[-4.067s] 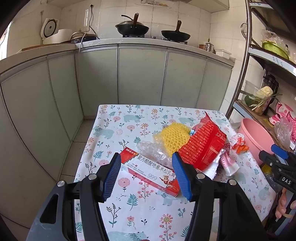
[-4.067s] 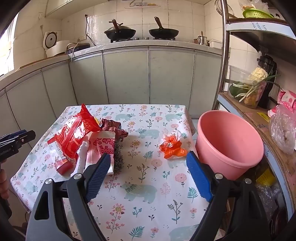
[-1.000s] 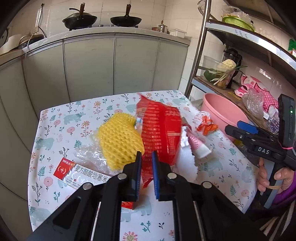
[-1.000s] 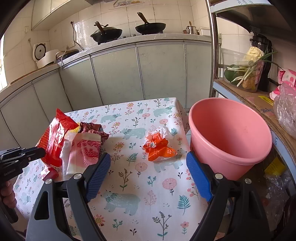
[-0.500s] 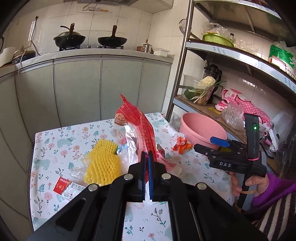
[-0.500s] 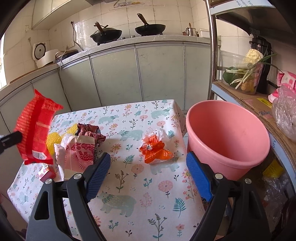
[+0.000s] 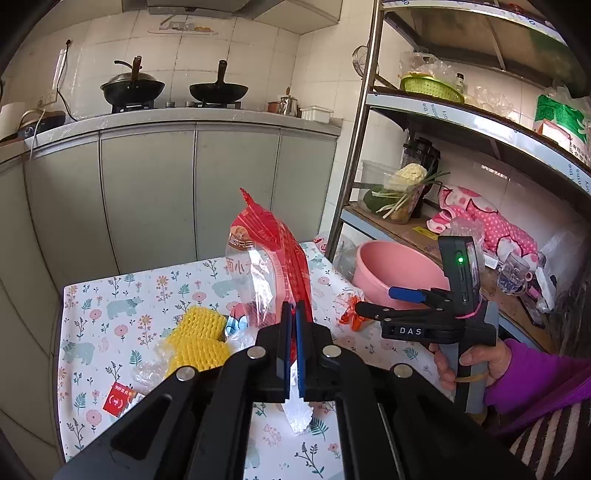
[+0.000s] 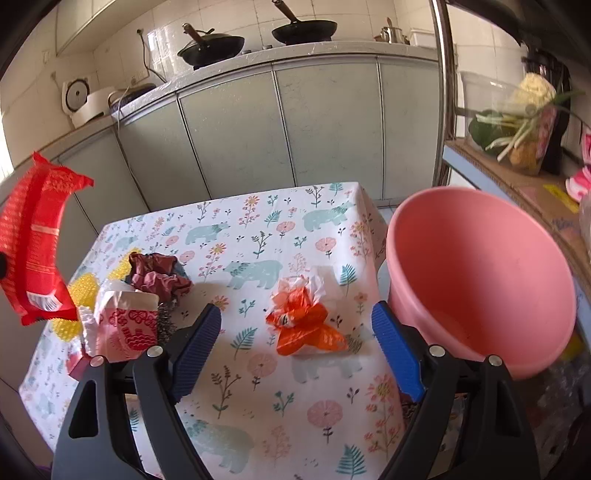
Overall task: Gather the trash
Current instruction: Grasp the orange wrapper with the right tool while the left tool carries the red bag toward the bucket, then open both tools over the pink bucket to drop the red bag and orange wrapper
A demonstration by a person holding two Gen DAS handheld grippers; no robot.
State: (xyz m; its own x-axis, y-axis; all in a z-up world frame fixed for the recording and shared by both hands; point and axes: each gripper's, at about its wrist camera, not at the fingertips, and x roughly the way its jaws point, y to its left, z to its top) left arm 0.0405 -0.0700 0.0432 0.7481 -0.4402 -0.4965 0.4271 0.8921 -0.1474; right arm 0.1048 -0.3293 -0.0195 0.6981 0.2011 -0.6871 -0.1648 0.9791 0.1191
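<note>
1. The pink basin point(image 8: 480, 280) stands just past the table's point(image 8: 258, 369) right edge; the part of its inside that shows holds nothing.
2. The left gripper point(image 7: 294, 314) is raised above the table, jaws pinching the red snack bag point(image 7: 273, 254), which hangs upright in the air.
3. The right gripper point(image 8: 295, 343) hovers low with its jaws spread wide, the orange wrapper point(image 8: 303, 321) lying between them on the cloth.
4. "DAS" is printed on the right gripper's body.

Daylight is coming in from the left, brightening the wall tiles point(image 8: 122, 26). Fisheye is bending cabinet doors point(image 7: 147, 199) and darkening corners. Red bag point(image 8: 31, 243) is showing motion blur; crumpled wrappers are casting soft shadows on the counter point(image 8: 258, 373).
</note>
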